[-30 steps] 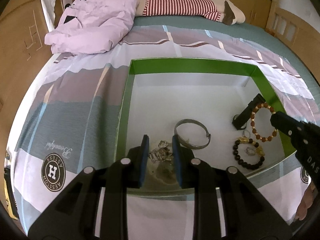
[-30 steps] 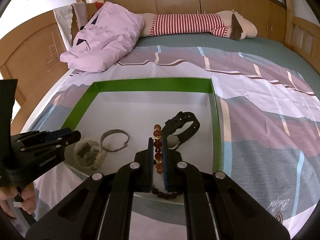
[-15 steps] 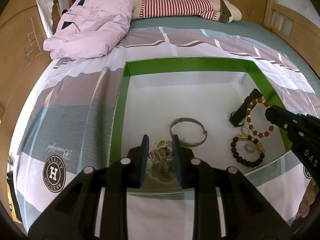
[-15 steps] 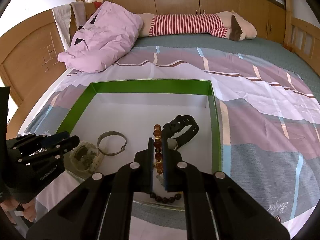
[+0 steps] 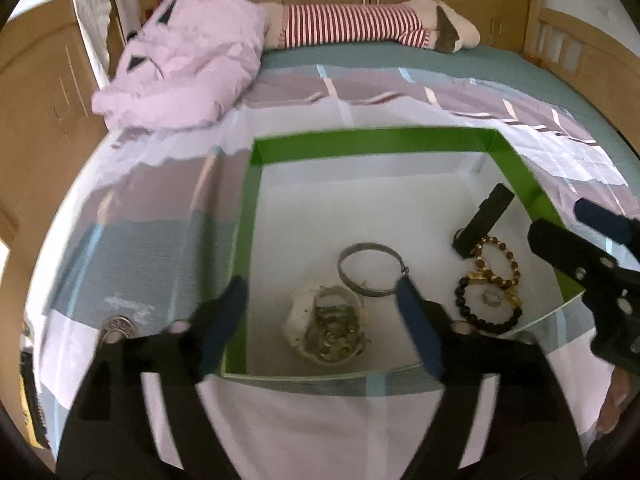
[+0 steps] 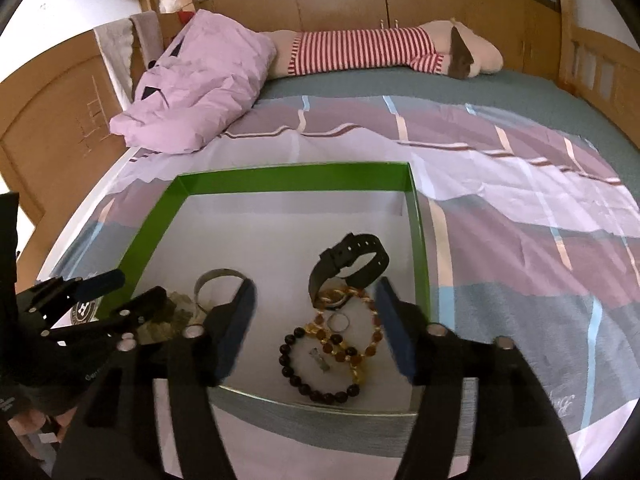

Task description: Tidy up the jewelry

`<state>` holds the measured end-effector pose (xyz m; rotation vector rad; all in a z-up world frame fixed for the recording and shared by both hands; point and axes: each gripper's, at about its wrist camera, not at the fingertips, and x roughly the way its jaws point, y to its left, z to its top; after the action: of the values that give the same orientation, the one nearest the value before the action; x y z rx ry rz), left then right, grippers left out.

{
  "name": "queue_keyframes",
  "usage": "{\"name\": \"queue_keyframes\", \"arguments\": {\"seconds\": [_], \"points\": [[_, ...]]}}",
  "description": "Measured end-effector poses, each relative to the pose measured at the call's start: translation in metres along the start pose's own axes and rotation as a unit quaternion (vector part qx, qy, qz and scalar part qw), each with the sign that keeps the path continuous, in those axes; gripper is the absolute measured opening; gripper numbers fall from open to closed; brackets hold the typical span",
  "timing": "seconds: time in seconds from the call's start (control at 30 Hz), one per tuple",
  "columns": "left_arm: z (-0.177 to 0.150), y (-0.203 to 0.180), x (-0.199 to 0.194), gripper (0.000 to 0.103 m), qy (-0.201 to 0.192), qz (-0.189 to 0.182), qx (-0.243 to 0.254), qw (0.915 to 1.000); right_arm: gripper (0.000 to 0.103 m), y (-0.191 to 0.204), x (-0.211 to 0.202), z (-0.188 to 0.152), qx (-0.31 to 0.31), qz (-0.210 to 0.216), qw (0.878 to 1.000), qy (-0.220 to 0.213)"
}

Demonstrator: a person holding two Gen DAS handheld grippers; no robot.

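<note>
Both grippers hang spread and empty over the green box [image 6: 416,240] on the bed. The beaded bracelets [image 6: 340,356] lie directly between the right gripper [image 6: 316,332] fingers; the left gripper [image 5: 324,316] straddles a pouch [image 5: 326,328], bangle [image 5: 370,270] just beyond.

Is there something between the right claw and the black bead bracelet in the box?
Nothing visible. The right claw is open above the black bead bracelet, which lies uncovered on the box floor, an amber bracelet overlapping it.
</note>
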<state>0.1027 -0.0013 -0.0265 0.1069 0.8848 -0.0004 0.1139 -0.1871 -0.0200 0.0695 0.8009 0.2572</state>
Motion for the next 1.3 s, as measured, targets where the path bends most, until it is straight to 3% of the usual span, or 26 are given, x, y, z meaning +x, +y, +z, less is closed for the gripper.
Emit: {"name": "queue_keyframes", "arguments": {"seconds": [0.17, 0.33, 0.43, 1.3], "points": [[-0.004, 0.002, -0.033, 0.1, -0.028, 0.003, -0.012, 0.9995, 0.102, 0.008, -0.03, 0.0, -0.016, 0.0, 0.999, -0.038], [-0.009, 0.006, -0.049, 0.101, -0.036, -0.015, -0.03, 0.9988, 0.102, 0.008, -0.05, -0.013, -0.012, -0.029, 0.999, -0.034], [-0.01, 0.002, -0.051, 0.101, -0.037, 0.001, -0.019, 0.9991, 0.102, 0.007, -0.056, -0.014, -0.003, -0.019, 0.999, -0.035], [-0.014, -0.006, -0.052, 0.101, -0.032, -0.008, -0.007, 0.9994, 0.102, 0.01, -0.059, -0.014, -0.011, -0.019, 0.999, -0.043]]}}
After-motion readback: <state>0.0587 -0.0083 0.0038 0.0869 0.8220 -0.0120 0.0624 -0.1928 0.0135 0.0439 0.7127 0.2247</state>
